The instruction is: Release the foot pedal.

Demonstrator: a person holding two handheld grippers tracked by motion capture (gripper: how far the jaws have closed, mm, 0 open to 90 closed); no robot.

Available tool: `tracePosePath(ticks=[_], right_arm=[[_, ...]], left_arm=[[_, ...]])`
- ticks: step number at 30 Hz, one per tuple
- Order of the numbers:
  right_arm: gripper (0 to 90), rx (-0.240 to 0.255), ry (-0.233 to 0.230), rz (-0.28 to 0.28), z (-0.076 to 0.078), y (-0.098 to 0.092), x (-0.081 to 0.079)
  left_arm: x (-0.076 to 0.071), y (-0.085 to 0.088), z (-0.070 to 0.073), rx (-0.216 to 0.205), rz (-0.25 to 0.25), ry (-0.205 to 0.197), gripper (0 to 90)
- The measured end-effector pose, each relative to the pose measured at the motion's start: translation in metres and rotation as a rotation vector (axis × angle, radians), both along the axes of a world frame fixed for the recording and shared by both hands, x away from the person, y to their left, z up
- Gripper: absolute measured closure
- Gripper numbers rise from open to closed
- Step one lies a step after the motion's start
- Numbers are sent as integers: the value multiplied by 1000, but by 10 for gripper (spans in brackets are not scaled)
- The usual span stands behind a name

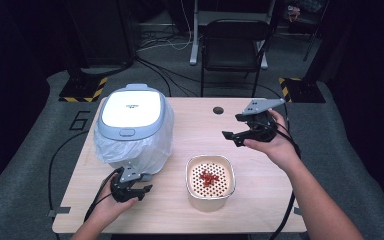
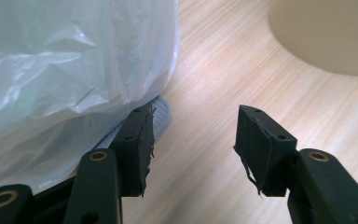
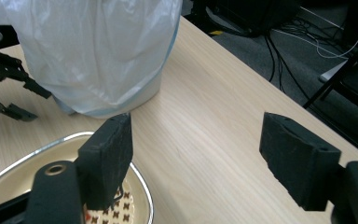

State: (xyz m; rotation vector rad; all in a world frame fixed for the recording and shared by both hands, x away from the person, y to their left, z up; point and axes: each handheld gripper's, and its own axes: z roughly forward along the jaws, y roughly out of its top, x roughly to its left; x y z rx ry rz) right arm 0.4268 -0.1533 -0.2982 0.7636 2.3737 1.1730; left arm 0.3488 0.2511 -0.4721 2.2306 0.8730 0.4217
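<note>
White lidded bin in clear plastic bag [image 1: 132, 131], left of frame: both grippers, left [image 1: 139, 192] and right [image 1: 240, 131], wide, empty; loose film could snag a jaw.

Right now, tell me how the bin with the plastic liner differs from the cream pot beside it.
The bin is tall, closed by a white lid and draped in a clear bag; the pot is low, open-topped, showing a perforated insert with red pieces. The bin is grey-white, the pot cream. Both stand upright on the wooden table.
</note>
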Motion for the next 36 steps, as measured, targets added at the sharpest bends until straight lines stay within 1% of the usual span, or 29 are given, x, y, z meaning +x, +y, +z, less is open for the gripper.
tracePosePath(ticks=[3,4,5,7,8,9,10,11,13,14,15,17,18,19,20,21,22,23,24,25,26,27,28,30,31,32,33,34,36], right_arm=[[279,11,11,-21,-10,-12,-5],[279,8,10,-32,-14,-15,-7],[279,1,10,-39,-17,-19,-9],[281,4,18,-47,-24,-26,-13],[282,2,30,-61,-27,-29,-16],[282,-3,26,-72,-30,-33,-18],[282,-10,26,-81,-33,-36,-20],[282,-17,25,-92,-36,-38,-23],[282,-39,27,-110,-44,-43,-27],[282,-46,28,-124,-47,-45,-29],[282,-53,33,-137,-51,-47,-31],[282,-50,37,-166,-61,-50,-35],[282,-51,43,-171,-64,-52,-36],[282,-47,51,-191,-70,-53,-39],[282,-41,55,-200,-75,-55,-41],[282,-29,70,-210,-80,-56,-43],[282,-20,75,-214,-85,-58,-45],[282,-11,83,-222,-90,-60,-46],[282,-11,88,-234,-94,-62,-48],[282,-18,94,-243,-99,-64,-49],[282,-22,96,-257,-104,-66,-50],[282,-34,98,-265,-108,-68,-51],[282,-38,95,-284,-113,-70,-52],[288,-51,101,-301,-121,-73,-54],[289,-58,109,-315,-125,-75,-55],[289,-64,104,-318,-130,-76,-55],[289,-61,114,-329,-134,-77,-56],[289,-61,111,-330,-138,-77,-57],[294,-64,117,-344,-145,-78,-59]], left_arm=[[-3,2,-1,-25,7,20,465],[-4,2,-2,-27,9,24,464],[-5,3,-3,-25,13,10,462],[-7,7,-3,-25,14,28,459],[-7,9,-3,-20,16,22,457],[-8,11,-3,-22,16,32,457],[-9,12,-4,-39,30,31,455],[-10,15,-3,-32,27,40,453],[-11,20,-3,-21,32,32,451],[-12,21,-4,-36,48,38,450],[-11,25,-3,-21,42,29,447],[-13,29,-4,-23,55,27,442],[-15,31,-6,-32,67,46,442],[-15,35,-6,-11,62,42,442],[-16,37,-9,-28,80,30,440],[-17,41,-9,-20,82,51,439],[-17,45,-10,-8,85,44,438],[-18,47,-12,-21,100,49,438],[-19,50,-13,-14,103,54,437],[-19,54,-14,-6,107,51,436],[-19,56,-16,-14,120,45,434],[-19,59,-18,-25,134,51,433],[-19,62,-18,-13,139,58,433],[-18,66,-22,-33,165,53,431],[-17,69,-22,-27,168,64,431],[-17,71,-25,-36,174,48,431],[-16,73,-26,-41,183,55,431],[-17,74,-27,-45,188,70,432],[-15,78,-29,-41,196,66,434]])
